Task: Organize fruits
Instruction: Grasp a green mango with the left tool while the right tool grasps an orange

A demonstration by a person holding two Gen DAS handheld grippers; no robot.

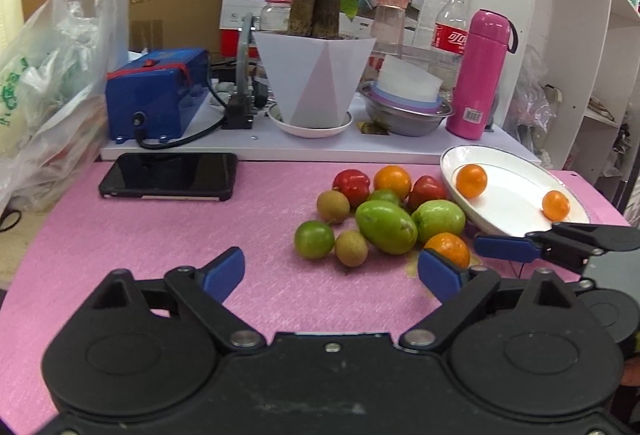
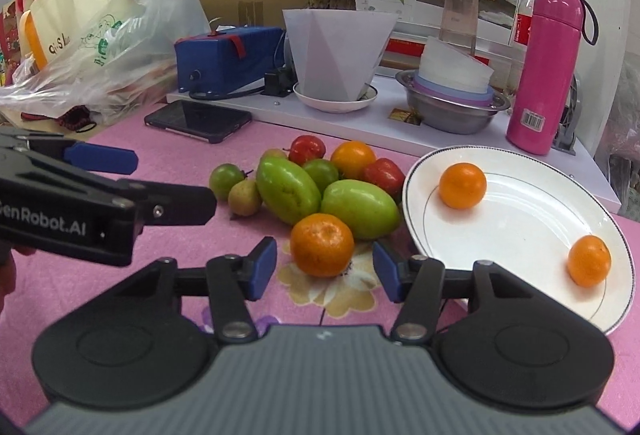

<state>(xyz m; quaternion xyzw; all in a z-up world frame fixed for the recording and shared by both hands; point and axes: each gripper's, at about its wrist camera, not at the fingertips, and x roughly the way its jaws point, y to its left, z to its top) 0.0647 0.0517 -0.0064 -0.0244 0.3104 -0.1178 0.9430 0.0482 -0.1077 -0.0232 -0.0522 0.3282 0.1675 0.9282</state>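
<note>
Nearest orange point(image 2: 322, 245) dead ahead between right gripper point(image 2: 324, 271) jaws, half-closed, not touching; left gripper point(image 1: 332, 271) jaws wide, empty.

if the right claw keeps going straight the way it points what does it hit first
Most likely the orange mandarin on the pink mat, which sits just ahead between the open pads of the right claw, not yet pressed. Behind it lies a green fruit.

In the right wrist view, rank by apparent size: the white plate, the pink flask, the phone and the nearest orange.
1. white plate
2. pink flask
3. phone and nearest orange: too close to rank, since the orange sits much nearer the camera, which enlarges it.
</note>
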